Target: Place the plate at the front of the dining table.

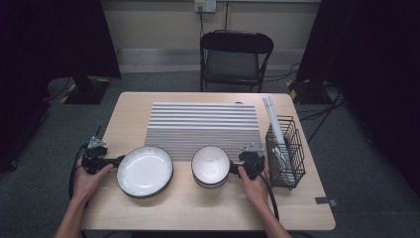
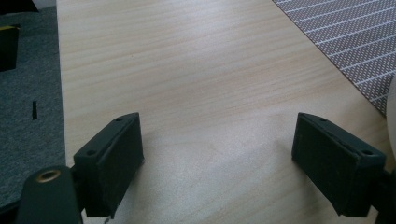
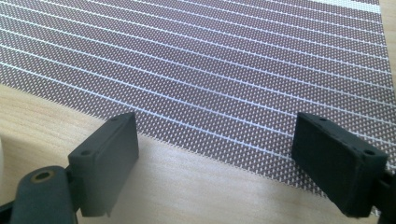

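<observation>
A white plate with a dark rim lies at the front left of the wooden table. Right of it stands a white bowl. My left gripper rests just left of the plate, held in a hand. Its jaws stand wide open over bare wood, and the plate's rim shows at the right edge. My right gripper sits just right of the bowl. It is also open, with nothing between the jaws, pointing at the striped placemat.
The striped placemat covers the table's middle back. A black wire basket with white utensils stands at the right edge, close to my right hand. A black folding chair stands behind the table.
</observation>
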A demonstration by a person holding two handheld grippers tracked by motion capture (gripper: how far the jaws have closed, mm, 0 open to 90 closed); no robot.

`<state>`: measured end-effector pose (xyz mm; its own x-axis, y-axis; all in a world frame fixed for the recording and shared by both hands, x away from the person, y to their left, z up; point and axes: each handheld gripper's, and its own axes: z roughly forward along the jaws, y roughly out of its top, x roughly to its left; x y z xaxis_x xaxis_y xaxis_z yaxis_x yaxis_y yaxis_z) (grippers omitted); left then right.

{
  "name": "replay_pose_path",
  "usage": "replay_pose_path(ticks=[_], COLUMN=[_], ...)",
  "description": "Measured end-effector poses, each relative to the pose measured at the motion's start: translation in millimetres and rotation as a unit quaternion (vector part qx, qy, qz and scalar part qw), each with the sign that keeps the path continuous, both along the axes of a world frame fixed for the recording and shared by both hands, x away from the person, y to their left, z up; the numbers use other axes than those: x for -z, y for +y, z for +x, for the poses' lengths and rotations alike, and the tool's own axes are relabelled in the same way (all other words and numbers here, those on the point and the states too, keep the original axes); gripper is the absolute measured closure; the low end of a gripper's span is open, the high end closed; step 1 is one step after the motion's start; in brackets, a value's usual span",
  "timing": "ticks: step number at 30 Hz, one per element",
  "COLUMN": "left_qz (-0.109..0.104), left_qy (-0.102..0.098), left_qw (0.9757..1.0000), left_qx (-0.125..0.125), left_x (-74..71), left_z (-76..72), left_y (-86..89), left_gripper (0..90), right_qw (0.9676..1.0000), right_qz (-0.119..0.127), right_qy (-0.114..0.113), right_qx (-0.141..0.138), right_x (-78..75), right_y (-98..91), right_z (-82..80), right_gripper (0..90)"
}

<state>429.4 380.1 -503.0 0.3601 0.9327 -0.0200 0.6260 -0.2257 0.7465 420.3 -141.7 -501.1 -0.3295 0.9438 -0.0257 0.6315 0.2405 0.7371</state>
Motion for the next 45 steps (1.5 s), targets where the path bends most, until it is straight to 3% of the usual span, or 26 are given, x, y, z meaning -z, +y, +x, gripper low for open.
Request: replay_pose_path(ticks=[12, 17, 23, 25, 29, 35, 41, 45], left_qz=[0.002, 0.006, 0.003, -0.01, -0.019, -0.042, -0.07, -0.084], left_qy=[0.0, 0.012, 0.018, 0.021, 0.019, 0.005, -0.02, -0.022], left_qw=[1.0, 0.9999, 0.9998, 0.9997, 0.9996, 0.9991, 0.9973, 0.9962], left_qx=[-0.001, -0.004, -0.003, -0.003, -0.01, -0.009, 0.007, 0.01], left_x=[0.1, -4.1, -5.7, -6.5, -8.3, -18.1, -33.1, -39.0], left_z=[-0.3, -0.5, -0.4, -0.9, -3.9, -7.8, -13.2, -15.3], left_y=[-0.5, 3.6, 5.1, 6.8, 11.2, 12.3, 9.3, 9.7], left_gripper=[16.6, 23.7, 25.3, 27.4, 29.2, 31.1, 34.4, 34.5], right_qw=[0.9999, 0.9999, 0.9996, 0.9995, 0.9997, 0.9993, 0.9993, 0.9986], right_qz=[0.001, 0.001, 0.004, 0.0, 0.004, -0.006, 0.011, 0.027], right_qy=[-0.001, 0.007, 0.024, 0.024, -0.002, 0.001, -0.007, -0.002], right_qx=[0.01, -0.014, -0.017, -0.021, -0.023, -0.036, -0.036, -0.046], right_x=[0.0, -1.7, -7.1, -10.1, -17.4, -26.9, -35.2, -45.0], right_y=[1.0, -4.3, -3.0, -1.3, 0.4, 4.4, 4.1, 4.3], right_z=[-1.5, -0.7, -0.5, -0.9, -4.7, -5.6, -6.0, -5.6], right_gripper=[14.5, 16.7, 21.7, 21.8, 24.2, 30.9, 33.0, 37.2])
